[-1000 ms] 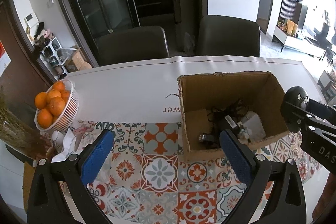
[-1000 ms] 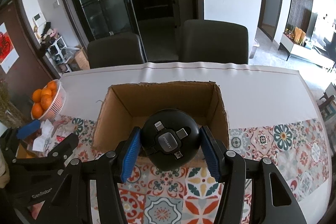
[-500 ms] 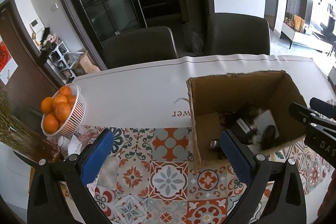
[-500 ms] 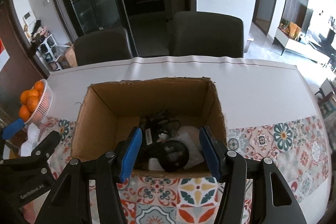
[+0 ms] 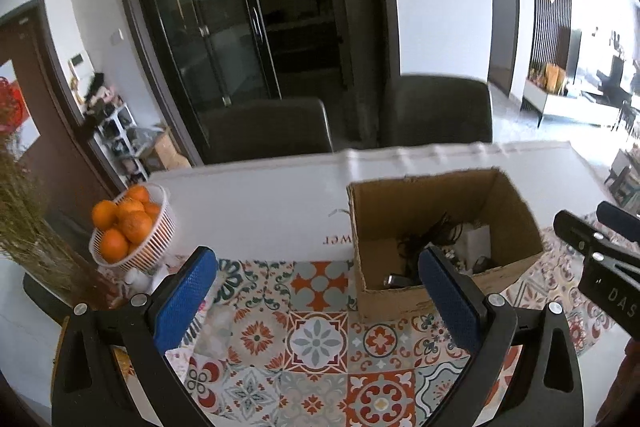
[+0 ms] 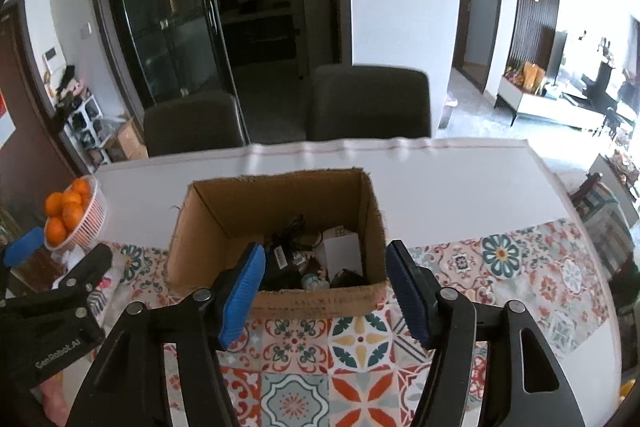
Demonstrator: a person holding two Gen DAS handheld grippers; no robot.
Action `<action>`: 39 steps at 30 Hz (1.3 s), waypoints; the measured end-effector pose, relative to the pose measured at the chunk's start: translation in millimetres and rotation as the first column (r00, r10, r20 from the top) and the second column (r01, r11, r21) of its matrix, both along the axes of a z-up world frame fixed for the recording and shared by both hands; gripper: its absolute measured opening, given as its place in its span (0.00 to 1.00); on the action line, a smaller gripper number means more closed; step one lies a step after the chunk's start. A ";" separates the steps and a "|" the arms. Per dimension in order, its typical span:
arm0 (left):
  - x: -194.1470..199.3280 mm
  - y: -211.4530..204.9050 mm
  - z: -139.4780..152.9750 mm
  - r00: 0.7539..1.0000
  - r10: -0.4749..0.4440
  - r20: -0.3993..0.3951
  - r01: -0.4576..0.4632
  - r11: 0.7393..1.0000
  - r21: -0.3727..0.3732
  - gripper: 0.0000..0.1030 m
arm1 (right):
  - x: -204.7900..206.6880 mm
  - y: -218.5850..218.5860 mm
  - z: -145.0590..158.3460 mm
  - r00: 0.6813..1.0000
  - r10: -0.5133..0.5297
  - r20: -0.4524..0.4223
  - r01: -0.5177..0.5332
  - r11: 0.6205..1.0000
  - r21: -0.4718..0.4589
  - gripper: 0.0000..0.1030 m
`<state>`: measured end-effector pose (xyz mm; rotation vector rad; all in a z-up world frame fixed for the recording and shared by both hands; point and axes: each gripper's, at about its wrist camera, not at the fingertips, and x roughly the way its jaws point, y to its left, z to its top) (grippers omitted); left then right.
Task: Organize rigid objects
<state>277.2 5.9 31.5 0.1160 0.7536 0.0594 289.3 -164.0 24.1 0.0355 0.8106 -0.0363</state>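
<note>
**A:** Box [image 6: 276, 223] sits on the table [image 6: 460, 195], open at the top, and it holds a tangle of black cables [image 6: 294, 233], a white block [image 6: 340, 251] and a few small dark pieces. Nothing loose shows on the patterned cloth [image 6: 360, 347] near it.

**B:** So what does the step call for?

**A:** As I read it, clearing away from the box without catching its near wall. Lift each gripper straight off, keep the fingers above the cardboard rim, then look along the table for anything not yet put away.

**B:** And the right gripper [image 6: 326, 291]?

**A:** Its jaws have just been opening; they stand about halfway apart with nothing between them. The blue pads [image 6: 244, 291] frame the box's near edge in the right wrist view but touch nothing.

**B:** The left one?

**A:** The left gripper [image 5: 316, 301] is spread wide and empty, hanging over the cloth just left of the box. A basket of oranges [image 5: 132, 227] stands well off to its left, and it looks like no part of this job.
</note>
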 end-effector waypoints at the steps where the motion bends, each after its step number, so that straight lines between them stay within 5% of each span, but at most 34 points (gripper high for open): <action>1: -7.5 -0.1 6.7 1.000 -0.006 0.017 0.006 1.000 0.000 1.00 | -7.5 -0.4 5.3 1.000 -0.004 0.015 0.004 1.000 -0.004 0.66; 16: -91.2 -6.8 46.6 0.986 -0.032 0.164 0.030 0.999 0.016 1.00 | -101.6 -1.7 54.4 0.984 -0.050 0.170 0.060 0.997 -0.051 0.84; 39: -141.6 -7.3 59.9 0.977 -0.046 0.208 0.053 0.998 -0.027 1.00 | -161.0 -0.9 74.9 0.970 -0.042 0.241 0.062 0.995 -0.075 0.86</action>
